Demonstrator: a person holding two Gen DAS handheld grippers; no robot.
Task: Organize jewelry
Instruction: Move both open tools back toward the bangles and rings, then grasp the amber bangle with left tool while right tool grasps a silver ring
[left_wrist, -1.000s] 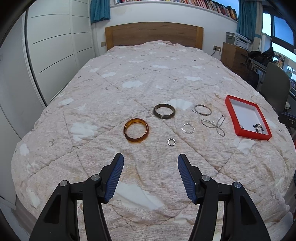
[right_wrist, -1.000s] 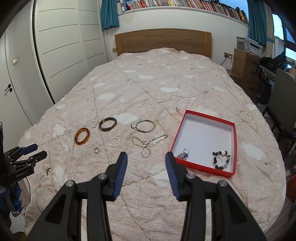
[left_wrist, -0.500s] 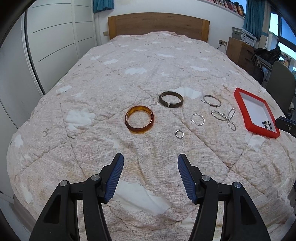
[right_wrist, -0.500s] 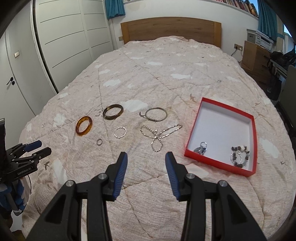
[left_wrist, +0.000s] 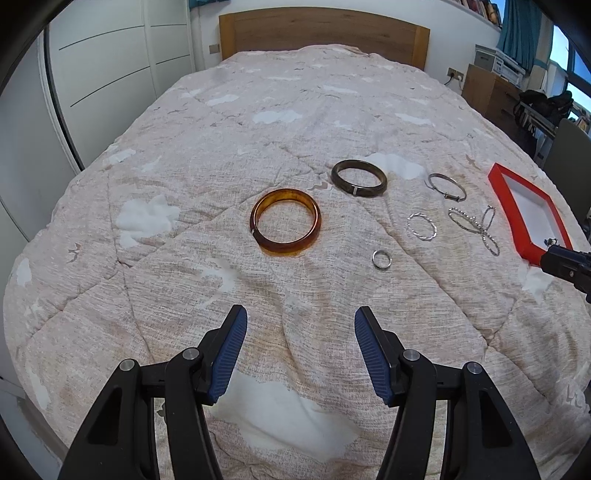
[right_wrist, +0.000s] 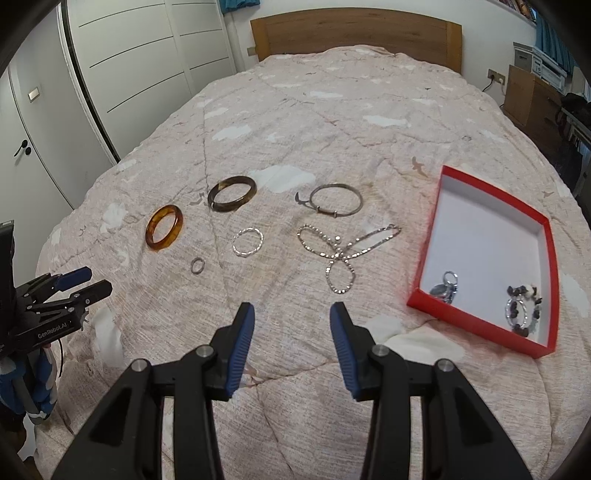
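On the bed quilt lie an amber bangle (left_wrist: 284, 225) (right_wrist: 164, 227), a dark bangle (left_wrist: 359, 178) (right_wrist: 232, 194), a thin metal bangle (left_wrist: 446, 186) (right_wrist: 335, 199), a twisted silver ring (left_wrist: 421, 226) (right_wrist: 248, 241), a small ring (left_wrist: 381, 259) (right_wrist: 197, 265) and a silver chain (left_wrist: 476, 227) (right_wrist: 341, 253). A red tray (left_wrist: 500, 192) (right_wrist: 532, 341) at the right holds a few pieces. My left gripper (left_wrist: 299, 326) is open and empty, just short of the amber bangle. My right gripper (right_wrist: 291, 321) is open and empty, short of the chain.
White wardrobe doors (right_wrist: 129, 66) stand left of the bed, a wooden headboard (left_wrist: 325, 33) at the far end. A wooden cabinet (right_wrist: 528, 96) and dark chair stand at the right. The bed edge is close below both grippers.
Both grippers have moved forward and lower toward the jewelry, which now looks larger. Both stay open and empty. No jewelry has moved.
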